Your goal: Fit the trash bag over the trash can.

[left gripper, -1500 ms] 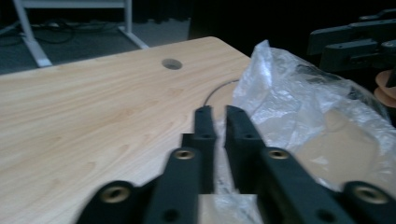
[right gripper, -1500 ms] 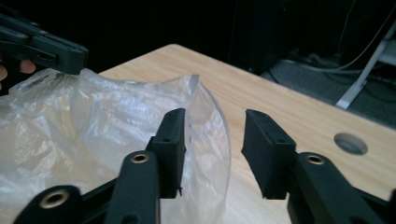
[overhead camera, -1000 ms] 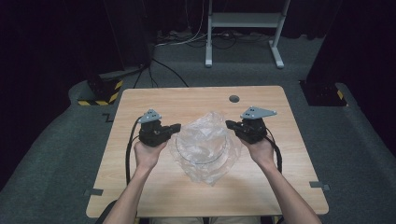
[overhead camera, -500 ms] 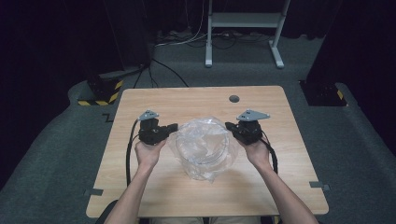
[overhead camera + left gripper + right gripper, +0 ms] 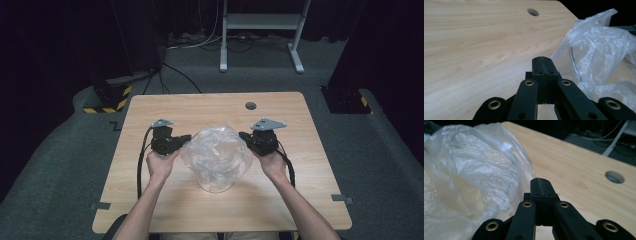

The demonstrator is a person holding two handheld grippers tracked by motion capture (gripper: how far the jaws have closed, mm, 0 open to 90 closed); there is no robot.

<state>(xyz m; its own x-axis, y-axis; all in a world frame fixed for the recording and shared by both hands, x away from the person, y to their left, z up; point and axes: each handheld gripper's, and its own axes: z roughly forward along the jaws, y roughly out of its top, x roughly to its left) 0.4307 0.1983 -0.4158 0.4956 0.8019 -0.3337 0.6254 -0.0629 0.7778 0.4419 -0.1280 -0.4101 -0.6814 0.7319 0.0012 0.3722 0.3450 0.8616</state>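
While both claws sit closed at the sides of the clear plastic bag [image 5: 217,157], the bag itself stands puffed up near the middle of the wooden desk [image 5: 300,190], a little toward the person's edge. From the high view its longer stretch runs from the far side of the desk toward the person: a wide, rounded bulge at the far end, narrowing to a smaller lobe at the near end.

The left claw [image 5: 184,139] points inward at the bag's left flank, and the left gripper view shows its jaws pressed flat together, with crinkled film [image 5: 596,47] rising just beside them on the right. Whether a thin edge of film is pinched between the jaws cannot be made out.

The right claw [image 5: 245,135] points inward at the bag's right flank. In the right gripper view its jaws also meet with no gap, and the bag [image 5: 469,175] billows close on the left; again a pinch of film cannot be confirmed.

A curved dark line shows through the film in the left gripper view, too blurred to identify. The bag's mouth is hard to locate. A round hole [image 5: 250,106] lies in the desk beyond the bag, well apart from it.
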